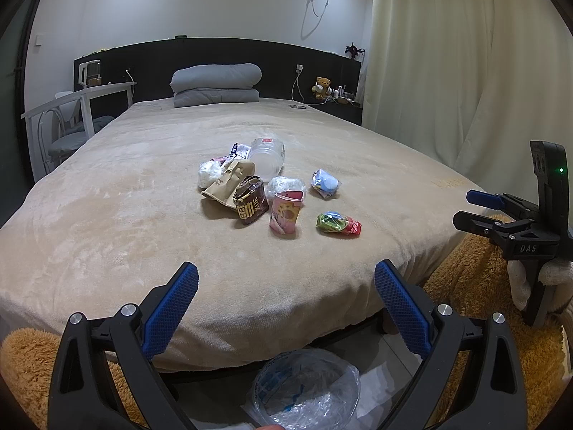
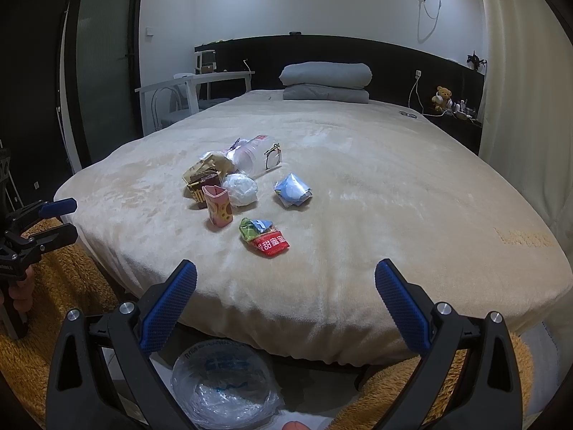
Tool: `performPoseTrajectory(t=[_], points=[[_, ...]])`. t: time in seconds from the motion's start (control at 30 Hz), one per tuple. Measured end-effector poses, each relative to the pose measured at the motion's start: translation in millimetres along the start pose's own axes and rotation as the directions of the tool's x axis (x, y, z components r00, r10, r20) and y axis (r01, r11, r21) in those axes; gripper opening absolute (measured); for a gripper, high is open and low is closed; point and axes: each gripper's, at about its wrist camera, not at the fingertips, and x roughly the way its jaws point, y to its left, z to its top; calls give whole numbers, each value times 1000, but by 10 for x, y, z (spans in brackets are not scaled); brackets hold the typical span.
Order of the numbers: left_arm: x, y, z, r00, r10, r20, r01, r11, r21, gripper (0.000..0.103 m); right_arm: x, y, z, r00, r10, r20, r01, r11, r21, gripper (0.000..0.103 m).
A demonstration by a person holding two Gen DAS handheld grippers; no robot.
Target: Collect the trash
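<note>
The left gripper (image 1: 286, 304) hangs released before the bed (image 1: 107, 186); the trash (image 1: 265, 186) lies heaped mid-blanket, apart from both tools. The right gripper (image 2: 285, 302) is spread too; below sits what seems a lined bin (image 2: 224, 383).

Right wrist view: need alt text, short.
A small pile of trash lies on a beige bed, with the open right tool empty in the foreground. A plastic-lined bin sits on the floor below; the left tool shows at the left edge.
</note>
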Motion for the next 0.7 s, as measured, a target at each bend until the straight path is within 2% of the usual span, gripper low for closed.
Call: performPoseTrajectory(t=[0.7], points=[[5,-19,-10,1000,-3,0,3,1000,7,97,21,15,-9,1000,-3,-5,3,1000,-6,99]])
